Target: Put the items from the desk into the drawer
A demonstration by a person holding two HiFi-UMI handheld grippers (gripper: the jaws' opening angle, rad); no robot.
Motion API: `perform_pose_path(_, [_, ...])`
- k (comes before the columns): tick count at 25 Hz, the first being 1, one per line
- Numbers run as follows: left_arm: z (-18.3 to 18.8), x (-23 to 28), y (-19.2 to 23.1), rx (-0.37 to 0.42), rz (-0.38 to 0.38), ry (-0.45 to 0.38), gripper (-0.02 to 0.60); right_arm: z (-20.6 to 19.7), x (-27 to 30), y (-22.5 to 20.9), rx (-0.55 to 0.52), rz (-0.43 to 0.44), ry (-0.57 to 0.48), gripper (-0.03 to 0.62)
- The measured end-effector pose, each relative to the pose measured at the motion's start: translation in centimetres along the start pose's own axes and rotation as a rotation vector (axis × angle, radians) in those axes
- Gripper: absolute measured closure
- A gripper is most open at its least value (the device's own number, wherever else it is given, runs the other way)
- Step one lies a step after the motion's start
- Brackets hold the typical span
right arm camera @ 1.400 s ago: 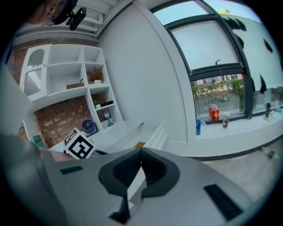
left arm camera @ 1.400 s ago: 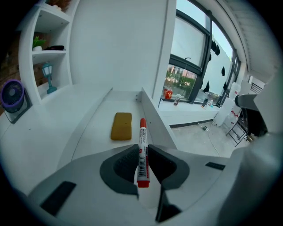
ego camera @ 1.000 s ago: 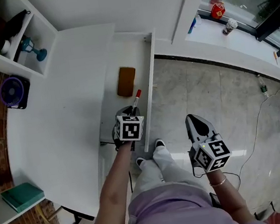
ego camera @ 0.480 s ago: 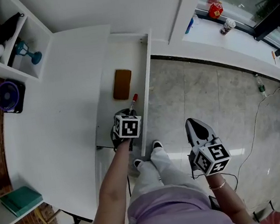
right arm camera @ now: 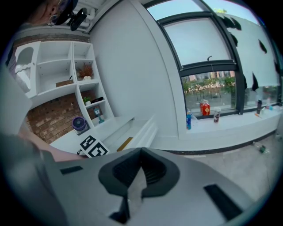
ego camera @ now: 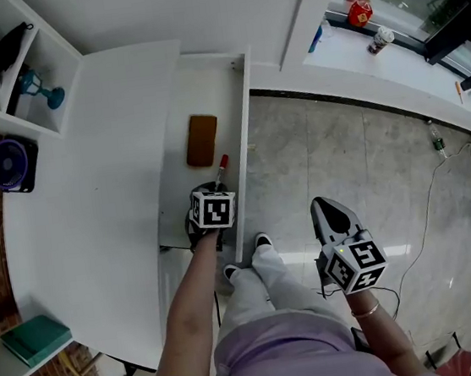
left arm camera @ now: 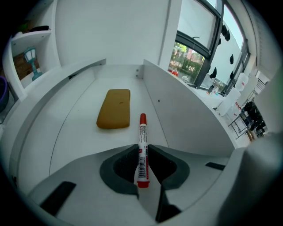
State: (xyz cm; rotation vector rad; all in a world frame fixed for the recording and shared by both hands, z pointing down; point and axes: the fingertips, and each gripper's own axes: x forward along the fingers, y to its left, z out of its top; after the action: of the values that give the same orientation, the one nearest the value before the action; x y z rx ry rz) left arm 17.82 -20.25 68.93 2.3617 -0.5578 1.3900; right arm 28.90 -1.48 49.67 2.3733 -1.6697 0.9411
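1. Since a second ago the left gripper has sunk lower into the open drawer, carrying the marker.
2. Its jaws are narrowly parted and clamp the barrel near the tail, with the red cap pointing ahead.
3. The marker is likely light and stiff with a smooth barrel, so it could swivel. A mid-barrel hold would be steadier.
4. A brown pad lies ahead of the jaws and slightly left, apart from the cap.
5. The right gripper is pressed together and empty, off to the side over the floor tiles.
6. I cannot tell whether the cap touches the drawer floor, and the label print is unreadable.
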Motion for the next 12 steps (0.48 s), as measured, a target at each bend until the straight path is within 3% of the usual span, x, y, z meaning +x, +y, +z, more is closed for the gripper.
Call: perform_pose_path(12, [-1.2, 1.4, 0.3, 0.016, 0.010, 0.036, 0.512, -0.3, 0.2, 0.1, 0.003, -0.003, 0.006, 0.591])
